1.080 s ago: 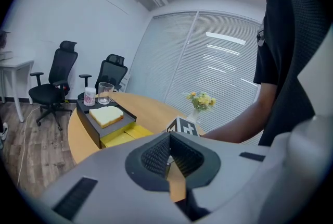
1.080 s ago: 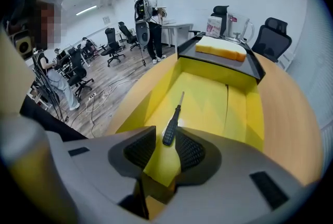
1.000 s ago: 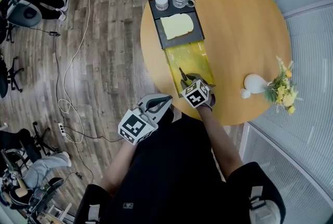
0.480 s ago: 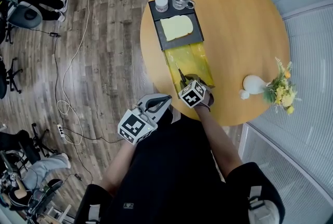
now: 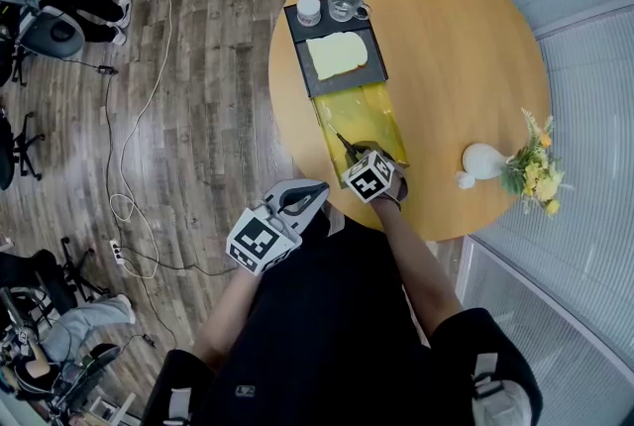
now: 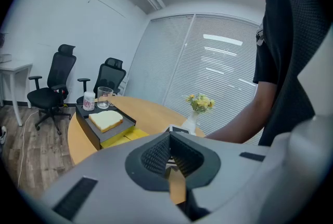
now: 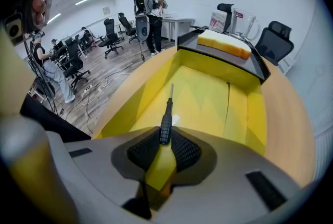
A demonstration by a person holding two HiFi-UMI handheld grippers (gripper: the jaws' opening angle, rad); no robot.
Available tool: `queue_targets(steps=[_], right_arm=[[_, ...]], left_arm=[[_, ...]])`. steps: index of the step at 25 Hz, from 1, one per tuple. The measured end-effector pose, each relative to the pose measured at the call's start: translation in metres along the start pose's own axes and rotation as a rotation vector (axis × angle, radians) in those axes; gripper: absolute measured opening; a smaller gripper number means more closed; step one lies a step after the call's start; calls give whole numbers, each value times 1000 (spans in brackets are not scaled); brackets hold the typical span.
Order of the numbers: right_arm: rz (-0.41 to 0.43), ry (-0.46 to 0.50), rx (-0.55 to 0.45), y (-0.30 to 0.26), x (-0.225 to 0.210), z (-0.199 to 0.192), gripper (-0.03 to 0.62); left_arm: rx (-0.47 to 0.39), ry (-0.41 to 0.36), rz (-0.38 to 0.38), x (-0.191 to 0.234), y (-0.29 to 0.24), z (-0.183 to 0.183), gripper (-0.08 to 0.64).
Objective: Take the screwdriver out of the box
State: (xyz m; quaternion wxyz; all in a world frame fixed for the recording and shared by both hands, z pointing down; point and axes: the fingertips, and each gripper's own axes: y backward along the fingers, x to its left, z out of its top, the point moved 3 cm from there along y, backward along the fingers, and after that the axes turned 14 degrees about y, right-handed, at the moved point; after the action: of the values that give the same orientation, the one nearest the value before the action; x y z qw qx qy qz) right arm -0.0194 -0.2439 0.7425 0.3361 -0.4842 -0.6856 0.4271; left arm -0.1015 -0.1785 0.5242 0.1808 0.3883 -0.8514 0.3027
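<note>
The screwdriver point(image 7: 166, 119) lies flat on the floor of the yellow box point(image 7: 244, 108), close to the wall nearer the tabletop point(image 5: 466, 48) edge. It has not been lifted yet.

The right claw point(image 7: 162, 146) is tilted steeply down over the near end of the box. Its jaws have just been closing, and the butt of the black handle sits between the 2 pads point(image 7: 183, 151), which seem to press it from both sides. The left claw point(image 6: 169, 147) hangs off the tabletop edge beside the person, clenched on nothing.

As a judgement, the tool should be light and fully stiff, with no risk of crushing. The ribbed handle is the place to take hold: it is thicker than the shaft and its grooves should bite into the textured pads. The bare metal shaft is thin and likely slippery. The grip is at the very end of the handle, so the shaft could droop or swing when raised. A hold nearer the handle's middle would carry it more steadily.

Its long axis runs along the length of the box. The handle faces the person and the tip points away, toward the black tray point(image 7: 255, 64) that holds a slice of bread point(image 7: 223, 43).
</note>
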Motion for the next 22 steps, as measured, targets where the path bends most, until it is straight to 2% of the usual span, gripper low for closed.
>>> queue_targets(steps=[12, 22], right_arm=[[-27, -75, -62, 16, -9, 6, 63], [-85, -142, -126, 49, -9, 6, 63]], left_arm=[[-17, -35, -10, -7, 3, 7, 3], [-53, -57, -13, -10, 14, 14, 3]])
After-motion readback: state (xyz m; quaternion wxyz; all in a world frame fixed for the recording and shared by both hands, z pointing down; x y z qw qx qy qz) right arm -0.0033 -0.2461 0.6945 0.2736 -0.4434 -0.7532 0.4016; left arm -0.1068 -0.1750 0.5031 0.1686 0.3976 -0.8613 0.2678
